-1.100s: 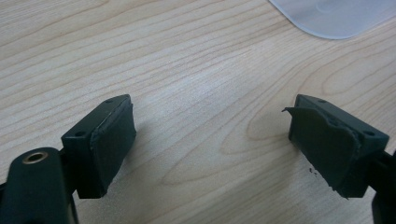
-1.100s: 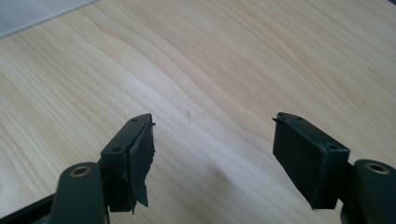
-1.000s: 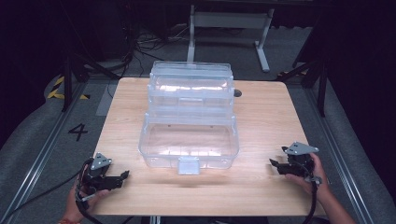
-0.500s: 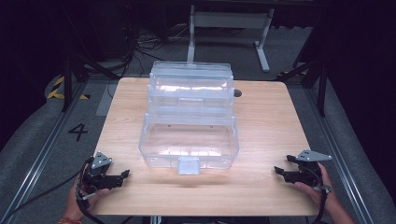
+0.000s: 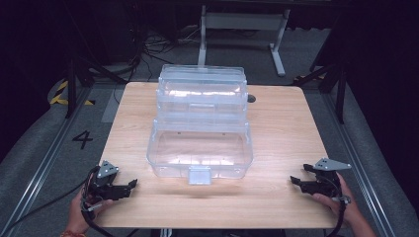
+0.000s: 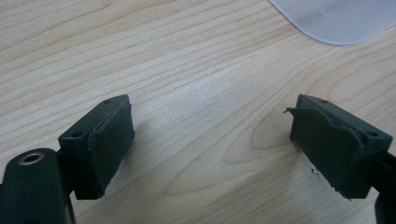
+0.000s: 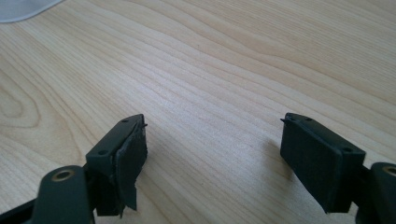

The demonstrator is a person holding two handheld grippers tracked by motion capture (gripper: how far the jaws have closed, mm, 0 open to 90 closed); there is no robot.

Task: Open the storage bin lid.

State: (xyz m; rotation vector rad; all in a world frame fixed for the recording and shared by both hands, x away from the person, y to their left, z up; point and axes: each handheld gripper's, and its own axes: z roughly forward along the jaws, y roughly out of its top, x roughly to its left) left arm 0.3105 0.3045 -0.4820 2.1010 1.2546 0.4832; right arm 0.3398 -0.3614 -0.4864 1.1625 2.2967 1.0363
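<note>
My left claw (image 5: 132, 184) and right claw (image 5: 295, 180) rest agape and empty at the near corners of the pale wooden bench (image 5: 281, 128).

The right claw's jaws have just been widening, nothing between them. The clear plastic tiered box (image 5: 200, 133) stands mid-bench, well apart from both, bare wood either side.

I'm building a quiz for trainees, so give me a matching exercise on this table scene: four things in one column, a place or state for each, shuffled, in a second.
Things:
1. clear plastic box
2. left tool
3. right tool
4. latch tab

Places or states:
A. near right corner of the table, jaws open
B. middle of the table, lid up
C. front wall of the box
D. near left corner, jaws open

Pairs: 1-B, 2-D, 3-A, 4-C
</note>
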